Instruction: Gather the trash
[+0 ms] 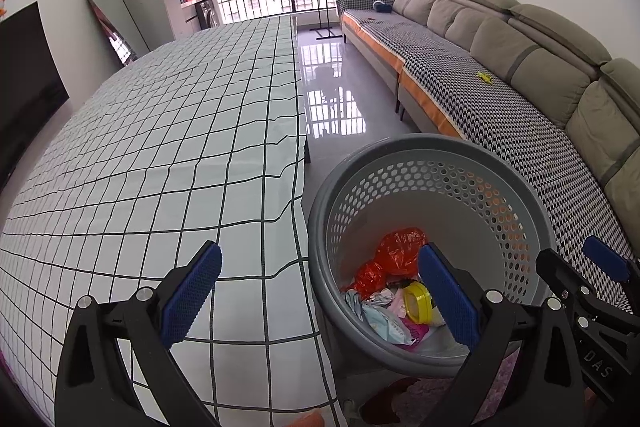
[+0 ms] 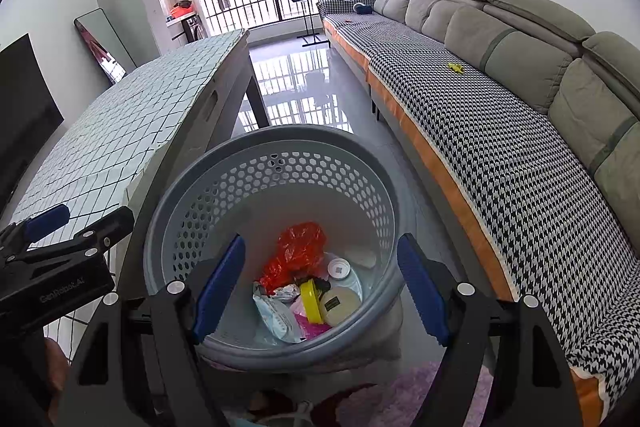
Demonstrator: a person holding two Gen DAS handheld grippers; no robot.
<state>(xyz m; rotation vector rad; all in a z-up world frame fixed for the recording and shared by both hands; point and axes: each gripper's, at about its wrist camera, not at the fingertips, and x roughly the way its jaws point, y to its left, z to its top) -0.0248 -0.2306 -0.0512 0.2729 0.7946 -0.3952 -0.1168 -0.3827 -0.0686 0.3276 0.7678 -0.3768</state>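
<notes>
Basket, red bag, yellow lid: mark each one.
Basket (image 2: pixel 276 135): right wrist view, far rim.
Red bag (image 2: pixel 298 247): right wrist view, crumpled middle.
Yellow lid (image 1: pixel 416 301): left wrist view, its face.

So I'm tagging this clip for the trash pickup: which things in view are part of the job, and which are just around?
Part of the job:
- grey basket
- orange plastic bag in it
- yellow lid in it
- crumpled wrappers in it

Just around:
- checked tablecloth
- sofa
- small yellow thing on the sofa
- leaning mirror
</notes>
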